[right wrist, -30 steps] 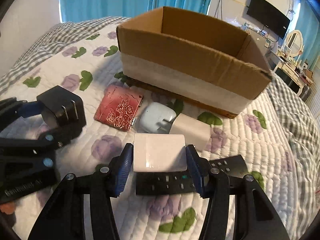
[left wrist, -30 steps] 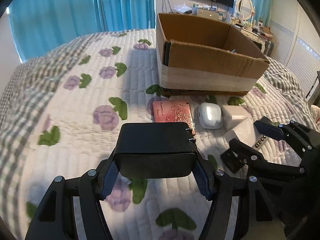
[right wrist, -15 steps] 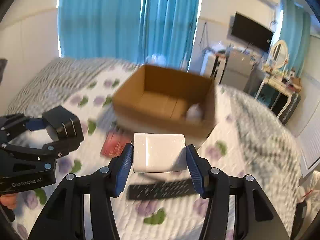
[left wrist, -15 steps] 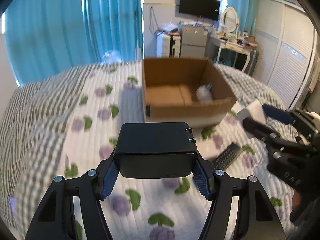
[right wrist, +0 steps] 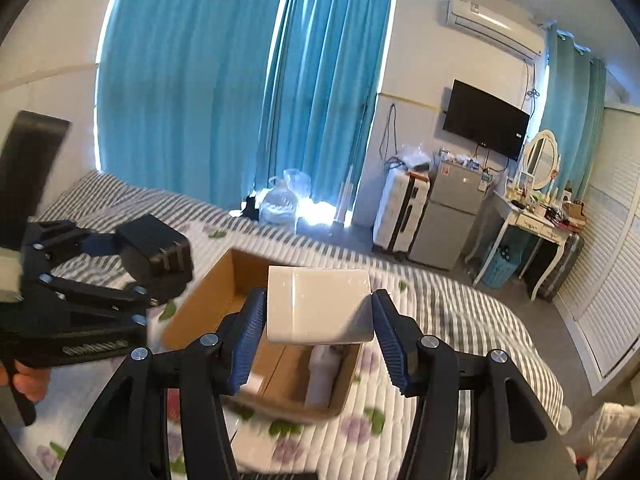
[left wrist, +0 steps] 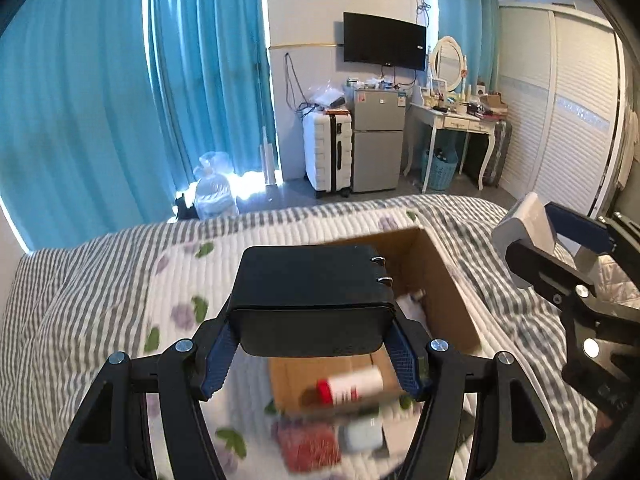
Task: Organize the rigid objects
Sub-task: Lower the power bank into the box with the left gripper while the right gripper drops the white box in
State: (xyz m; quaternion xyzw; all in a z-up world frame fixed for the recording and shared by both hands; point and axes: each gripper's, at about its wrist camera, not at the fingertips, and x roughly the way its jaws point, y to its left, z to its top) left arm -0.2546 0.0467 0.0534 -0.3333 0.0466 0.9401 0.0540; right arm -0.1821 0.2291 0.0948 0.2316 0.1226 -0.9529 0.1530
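Observation:
My left gripper [left wrist: 312, 344] is shut on a black plug adapter [left wrist: 312, 300], held high over the cardboard box [left wrist: 444, 280] on the bed. My right gripper [right wrist: 316, 336] is shut on a white adapter block [right wrist: 320, 304], also held above the open box [right wrist: 208, 300]. Each gripper shows in the other's view: the white block at the right [left wrist: 528, 220], the black adapter at the left [right wrist: 156, 252]. Inside the box lie a red-capped white bottle [left wrist: 352, 386] and a whitish object [right wrist: 324, 372].
A red patterned case [left wrist: 312, 444] and a white charger [left wrist: 364, 434] lie blurred on the floral quilt [left wrist: 172, 292] in front of the box. Beyond the bed stand a suitcase [left wrist: 328, 152], a small fridge [left wrist: 378, 140] and a dressing table [left wrist: 460, 120].
Both grippers rose well above the bed with their adapters and moved forward over the box. The views now look down into the box and across the room.

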